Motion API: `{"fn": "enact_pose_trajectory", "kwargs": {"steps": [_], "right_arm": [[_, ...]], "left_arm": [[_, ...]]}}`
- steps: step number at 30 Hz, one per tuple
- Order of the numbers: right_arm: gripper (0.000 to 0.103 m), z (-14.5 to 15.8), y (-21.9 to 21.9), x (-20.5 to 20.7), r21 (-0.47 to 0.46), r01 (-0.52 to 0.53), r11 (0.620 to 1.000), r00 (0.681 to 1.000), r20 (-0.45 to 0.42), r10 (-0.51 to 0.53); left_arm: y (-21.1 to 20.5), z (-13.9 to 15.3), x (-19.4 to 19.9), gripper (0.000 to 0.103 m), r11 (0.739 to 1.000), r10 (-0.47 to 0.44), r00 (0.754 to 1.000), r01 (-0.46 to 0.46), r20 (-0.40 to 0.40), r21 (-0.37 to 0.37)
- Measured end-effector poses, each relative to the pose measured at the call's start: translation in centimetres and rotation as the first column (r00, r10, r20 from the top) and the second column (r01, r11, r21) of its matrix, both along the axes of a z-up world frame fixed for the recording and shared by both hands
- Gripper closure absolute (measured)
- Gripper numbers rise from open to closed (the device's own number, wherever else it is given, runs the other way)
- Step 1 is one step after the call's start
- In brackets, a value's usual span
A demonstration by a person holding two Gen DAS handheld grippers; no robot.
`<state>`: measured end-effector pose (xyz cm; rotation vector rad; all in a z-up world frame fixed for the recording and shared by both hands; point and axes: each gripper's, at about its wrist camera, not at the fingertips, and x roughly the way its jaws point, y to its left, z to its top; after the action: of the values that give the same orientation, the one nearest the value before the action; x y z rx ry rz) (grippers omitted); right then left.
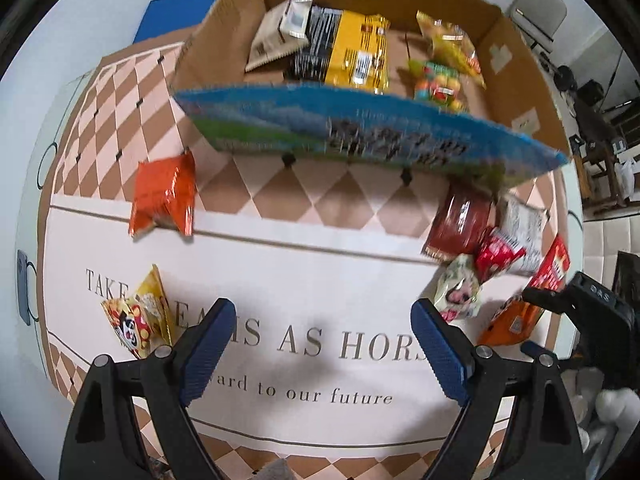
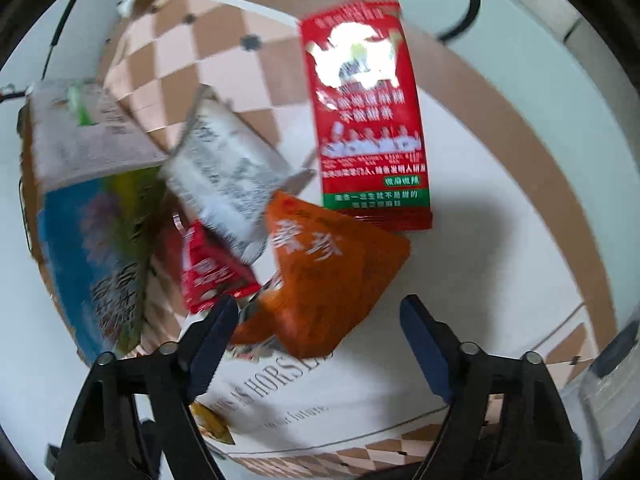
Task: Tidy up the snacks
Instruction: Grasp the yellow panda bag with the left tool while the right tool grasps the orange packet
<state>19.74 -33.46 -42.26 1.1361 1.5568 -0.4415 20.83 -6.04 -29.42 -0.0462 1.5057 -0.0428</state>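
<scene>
Jaws of both the left gripper (image 1: 322,350) and right gripper (image 2: 320,344) stand spread and empty; pickup is in hand, so the right gripper must next close on the orange packet (image 2: 332,276) for transfer to the cardboard box (image 1: 224,28).

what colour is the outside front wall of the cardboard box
Blue with a green strip and dark lettering; the box front wall shows best in the left wrist view.

A cardboard box (image 1: 224,20) with a blue printed front stands open on the desk, holding a yellow-black packet (image 1: 352,52) and fruit-candy bags (image 1: 440,84). Outside lie an orange packet (image 1: 164,196), a yellow bag (image 1: 140,316), and a heap of red packets (image 2: 368,120), one orange pouch (image 2: 328,276).
</scene>
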Motion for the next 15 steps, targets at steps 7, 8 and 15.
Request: {"fn": "enact_pose_trajectory", "kwargs": {"steps": [7, 8, 15], "right_arm": [[0.060, -2.1, 1.4, -0.4, 0.042, -0.030, 0.999, 1.000, -0.002, 0.030], [0.060, -1.7, 2.0, -0.2, 0.013, -0.074, 0.997, 0.997, -0.004, 0.074], [0.064, 2.8, 7.8, 1.3, -0.163, -0.430, 0.888, 0.897, 0.033, 0.440]], "left_arm": [[1.5, -1.2, -0.7, 0.013, 1.000, 0.024, 0.999, -0.024, -0.028, 0.006], [1.7, -1.3, -0.8, 0.013, 1.000, 0.027, 0.999, -0.027, -0.029, 0.007], [5.4, -0.9, -2.4, 0.013, 0.997, 0.072, 0.996, -0.071, -0.045, 0.022]]}}
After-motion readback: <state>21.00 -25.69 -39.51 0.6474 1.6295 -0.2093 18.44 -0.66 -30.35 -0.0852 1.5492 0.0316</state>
